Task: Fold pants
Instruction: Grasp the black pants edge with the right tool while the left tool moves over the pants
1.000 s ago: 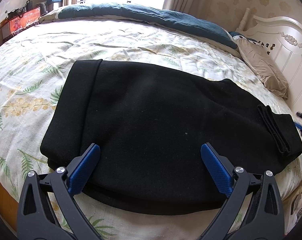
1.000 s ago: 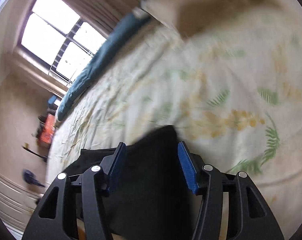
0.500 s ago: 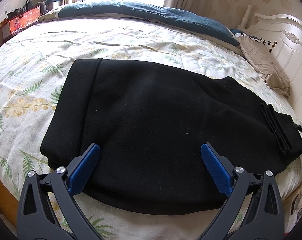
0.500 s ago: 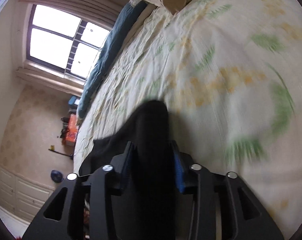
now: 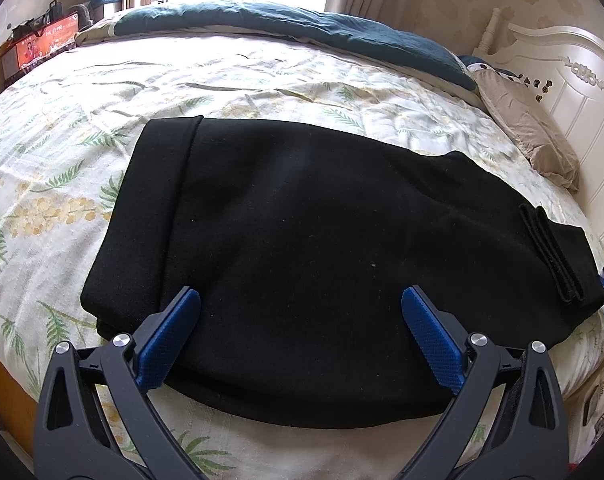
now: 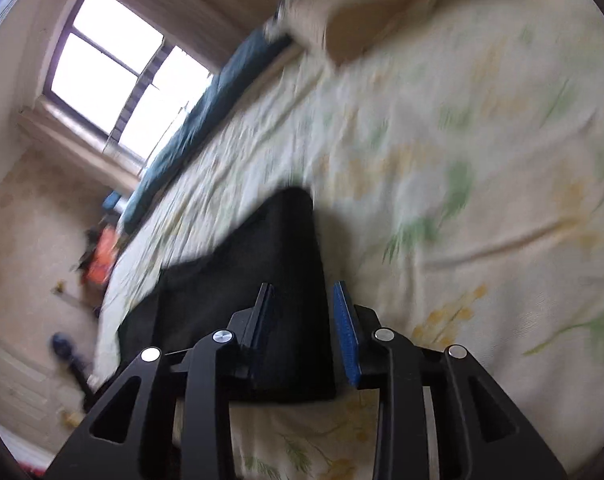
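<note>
Black pants (image 5: 302, 248) lie flat on the floral bed, folded lengthwise, waistband at the left and cuffs at the right. My left gripper (image 5: 299, 312) is open and empty, hovering over the near edge of the pants. In the blurred right wrist view the cuff end of the pants (image 6: 293, 248) sits between the fingers of my right gripper (image 6: 302, 304). Its jaws stand narrowly apart around the cloth, and a small gap shows by the right pad (image 6: 344, 328).
The floral bedsheet (image 5: 81, 128) covers the bed. A teal blanket (image 5: 302, 20) lies along the far side. A beige pillow (image 5: 530, 132) and white headboard (image 5: 574, 80) are at the right. An orange box (image 5: 37, 48) stands far left.
The right gripper closed in on the cuff end, then loosened a little while swinging; its view is blurred. The left gripper and the pants have barely moved.
</note>
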Demonstrator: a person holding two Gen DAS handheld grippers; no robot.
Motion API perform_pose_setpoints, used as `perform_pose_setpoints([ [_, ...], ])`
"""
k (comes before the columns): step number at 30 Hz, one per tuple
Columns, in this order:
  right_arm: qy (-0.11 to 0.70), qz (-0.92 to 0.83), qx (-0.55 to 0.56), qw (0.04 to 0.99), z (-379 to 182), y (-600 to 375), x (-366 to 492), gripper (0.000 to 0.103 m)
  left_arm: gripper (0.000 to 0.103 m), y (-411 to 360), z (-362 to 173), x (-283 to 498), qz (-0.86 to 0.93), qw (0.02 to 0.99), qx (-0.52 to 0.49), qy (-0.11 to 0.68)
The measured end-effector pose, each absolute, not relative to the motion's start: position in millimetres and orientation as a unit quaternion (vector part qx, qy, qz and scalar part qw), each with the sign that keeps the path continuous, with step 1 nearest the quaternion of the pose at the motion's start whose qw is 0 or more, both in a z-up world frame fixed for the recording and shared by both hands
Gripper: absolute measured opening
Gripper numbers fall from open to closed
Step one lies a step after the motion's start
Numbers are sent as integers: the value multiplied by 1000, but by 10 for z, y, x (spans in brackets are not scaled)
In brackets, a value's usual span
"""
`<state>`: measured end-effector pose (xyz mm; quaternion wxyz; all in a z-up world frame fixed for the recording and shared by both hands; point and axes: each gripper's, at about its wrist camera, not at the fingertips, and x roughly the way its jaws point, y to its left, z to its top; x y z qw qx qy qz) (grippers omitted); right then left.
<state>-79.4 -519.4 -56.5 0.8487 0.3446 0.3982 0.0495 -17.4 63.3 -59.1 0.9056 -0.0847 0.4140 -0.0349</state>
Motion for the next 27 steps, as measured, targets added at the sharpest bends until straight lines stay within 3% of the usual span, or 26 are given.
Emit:
perform_pose_setpoints([
  [4,353,119,383,846,-341,-4874,-728,32,101,628,-595,-180,-32,906,-81,413],
  [15,447,295,388,750,-814,-3341,-8,32,101,628,-575,-206,-37,906,-90,411],
  [27,477,287,374,742,-1036,-3164,-63,31,100,785,-493,-325,-96,906,-111,398],
])
